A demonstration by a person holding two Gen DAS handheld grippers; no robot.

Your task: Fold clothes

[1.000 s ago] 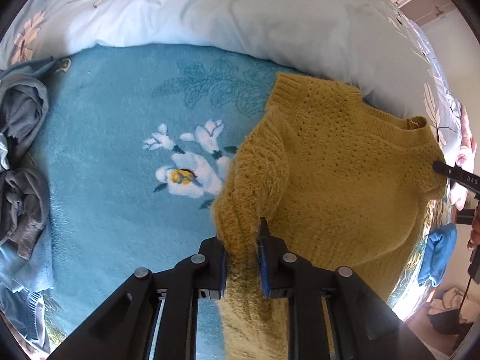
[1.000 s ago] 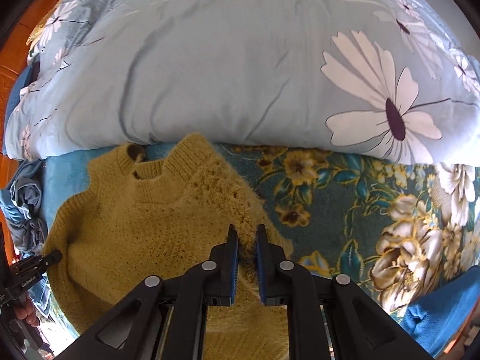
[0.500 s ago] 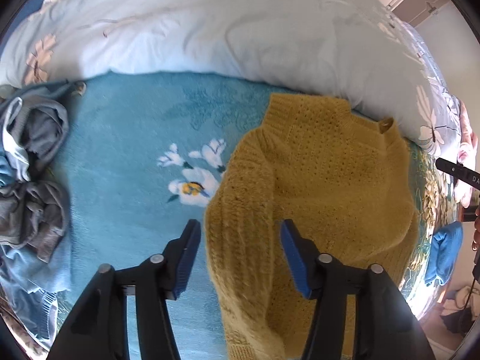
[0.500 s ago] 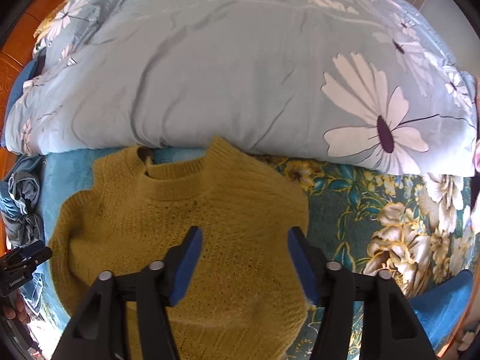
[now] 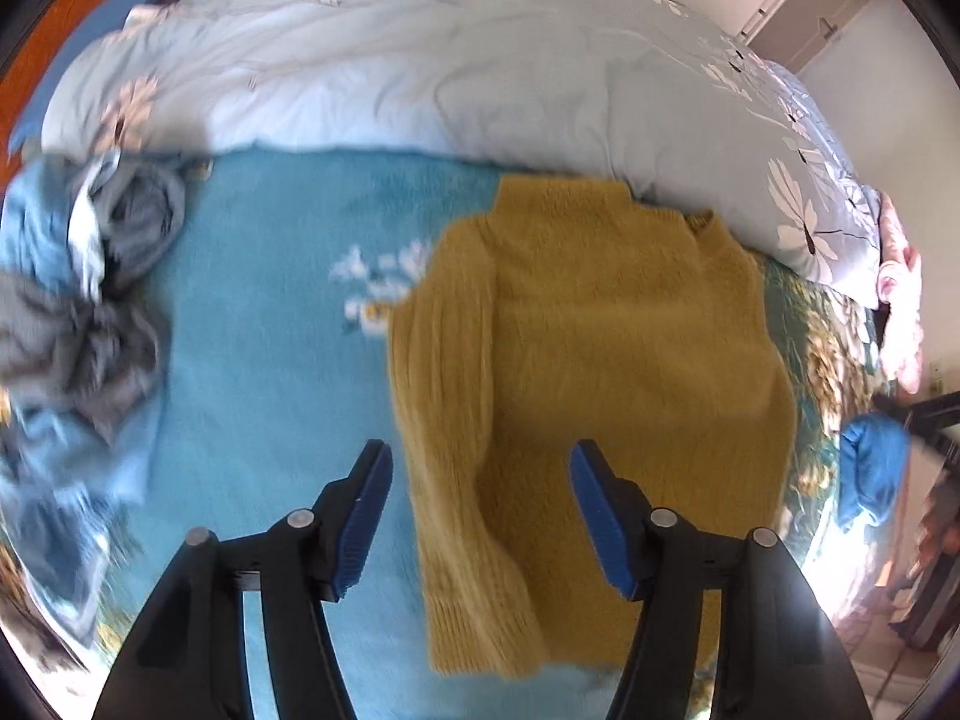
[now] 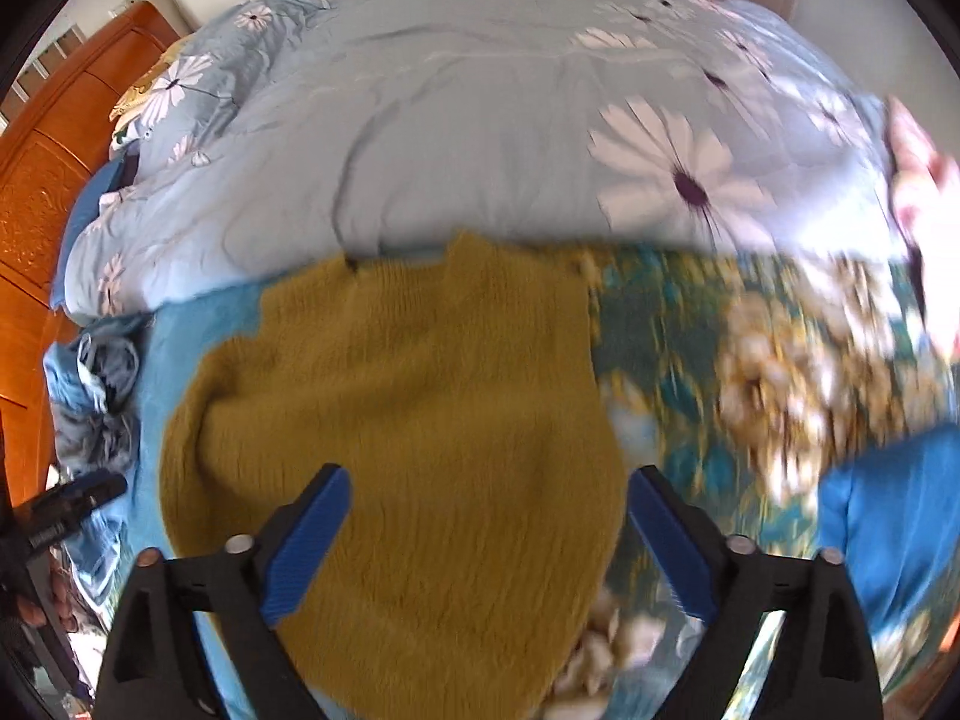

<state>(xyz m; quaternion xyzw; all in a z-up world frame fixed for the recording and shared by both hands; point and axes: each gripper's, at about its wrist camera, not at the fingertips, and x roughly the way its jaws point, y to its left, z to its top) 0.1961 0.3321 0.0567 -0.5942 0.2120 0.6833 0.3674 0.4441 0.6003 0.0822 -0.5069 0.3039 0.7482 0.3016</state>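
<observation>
A mustard yellow knit sweater (image 5: 606,360) lies flat on the teal floral blanket (image 5: 264,372), both sleeves folded inward over its body. It also shows in the right wrist view (image 6: 408,420). My left gripper (image 5: 480,510) is open and empty, raised above the sweater's left sleeve and lower part. My right gripper (image 6: 486,546) is open and empty, raised above the sweater's right half. In the right wrist view the other gripper (image 6: 72,498) shows at the far left.
A rolled light-blue daisy duvet (image 5: 420,72) lies along the far side, behind the sweater's collar. A pile of grey and blue clothes (image 5: 78,300) sits at the left. A blue garment (image 6: 888,528) lies at the right. An orange wooden headboard (image 6: 42,180) stands far left.
Both grippers let go of the sleeves, opened wide and pulled back and up from the sweater. The sleeves now lie folded on the sweater's body.
</observation>
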